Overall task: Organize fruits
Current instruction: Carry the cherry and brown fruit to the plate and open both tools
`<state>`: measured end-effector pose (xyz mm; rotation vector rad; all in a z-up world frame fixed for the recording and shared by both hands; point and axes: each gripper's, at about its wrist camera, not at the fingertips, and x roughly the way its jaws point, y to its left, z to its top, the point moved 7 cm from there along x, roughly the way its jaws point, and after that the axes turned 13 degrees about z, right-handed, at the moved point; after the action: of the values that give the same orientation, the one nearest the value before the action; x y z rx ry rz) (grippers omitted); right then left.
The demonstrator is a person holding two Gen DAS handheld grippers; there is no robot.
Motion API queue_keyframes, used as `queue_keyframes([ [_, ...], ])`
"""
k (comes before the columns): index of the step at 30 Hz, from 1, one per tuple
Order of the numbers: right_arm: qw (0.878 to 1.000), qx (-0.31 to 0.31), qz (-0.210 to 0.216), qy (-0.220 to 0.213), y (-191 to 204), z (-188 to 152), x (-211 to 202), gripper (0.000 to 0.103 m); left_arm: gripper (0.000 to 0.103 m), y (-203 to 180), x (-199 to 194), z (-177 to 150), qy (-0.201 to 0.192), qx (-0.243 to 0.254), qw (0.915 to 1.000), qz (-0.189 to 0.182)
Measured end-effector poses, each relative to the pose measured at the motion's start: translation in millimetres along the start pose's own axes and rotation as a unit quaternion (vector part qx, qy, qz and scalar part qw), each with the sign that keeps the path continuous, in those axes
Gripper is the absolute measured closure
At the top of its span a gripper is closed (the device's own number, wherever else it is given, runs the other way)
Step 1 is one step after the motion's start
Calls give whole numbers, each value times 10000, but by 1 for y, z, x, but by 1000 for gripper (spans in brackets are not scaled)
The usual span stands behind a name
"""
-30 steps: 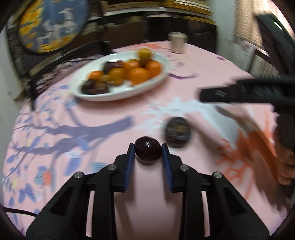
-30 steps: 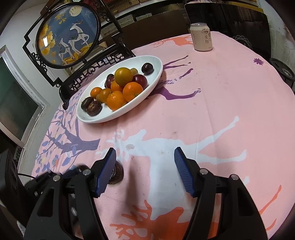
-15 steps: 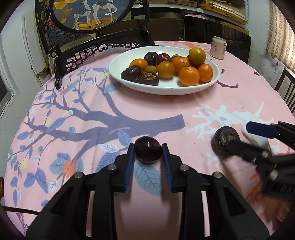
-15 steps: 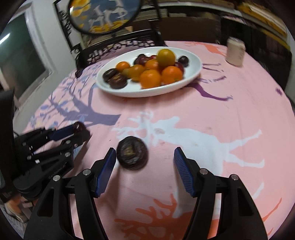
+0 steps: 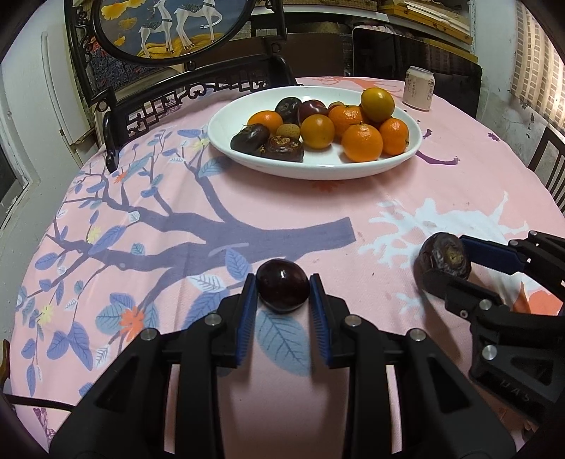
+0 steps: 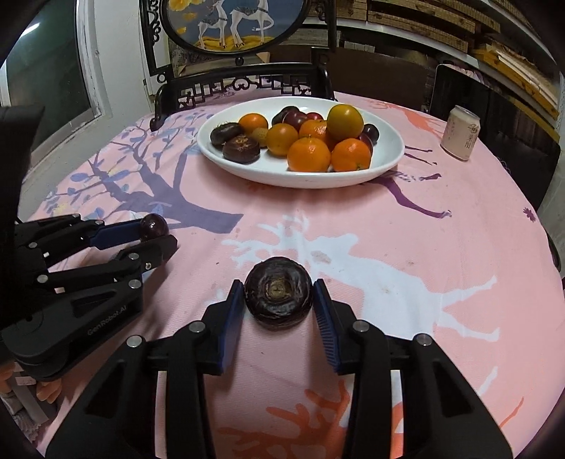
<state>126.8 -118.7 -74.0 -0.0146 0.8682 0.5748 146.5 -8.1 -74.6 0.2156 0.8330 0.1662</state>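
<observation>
A carved dark chair (image 6: pixel 243 84) (deer-painted back) and window (image 6: pixel 46 70) flank white walls.

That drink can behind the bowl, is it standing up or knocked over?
Standing upright. The drink can rests on its base on the pink tablecloth, top rim up, right of the white fruit bowl.

Round deer picture (image 5: pixel 166 24) cut off at top edge.

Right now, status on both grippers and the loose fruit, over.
Left gripper shut on smooth dark plum. Right gripper closing around wrinkled dark fruit. White bowl ahead, path clear; can off to the right.
</observation>
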Motion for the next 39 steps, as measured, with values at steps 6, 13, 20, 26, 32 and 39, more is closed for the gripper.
queue_keyframes([
  [6, 9996, 142, 4, -225, -6, 5, -13, 62, 73, 1, -5, 3, -140, -51, 9999, 18],
  [13, 9986, 296, 35, -436, -12, 10, -24, 62, 73, 7, -18, 10, -476, -183, 9986, 126],
  [20, 9960, 443, 97, -771, -17, 16, -42, 62, 73, 17, -37, 22, -935, -309, 9946, 340],
  [26, 9910, 824, 217, -1036, -37, 44, -58, 62, 73, 23, -41, 60, -1134, -334, 9920, 446],
  [32, 9882, 723, -8, -1354, -53, 90, -73, 62, 73, 25, -33, 105, -1233, -390, 9903, 511],
  [39, 9861, 792, 54, -1459, -65, 128, -58, 62, 73, 28, -2, 135, -1093, -590, 9911, 471],
])
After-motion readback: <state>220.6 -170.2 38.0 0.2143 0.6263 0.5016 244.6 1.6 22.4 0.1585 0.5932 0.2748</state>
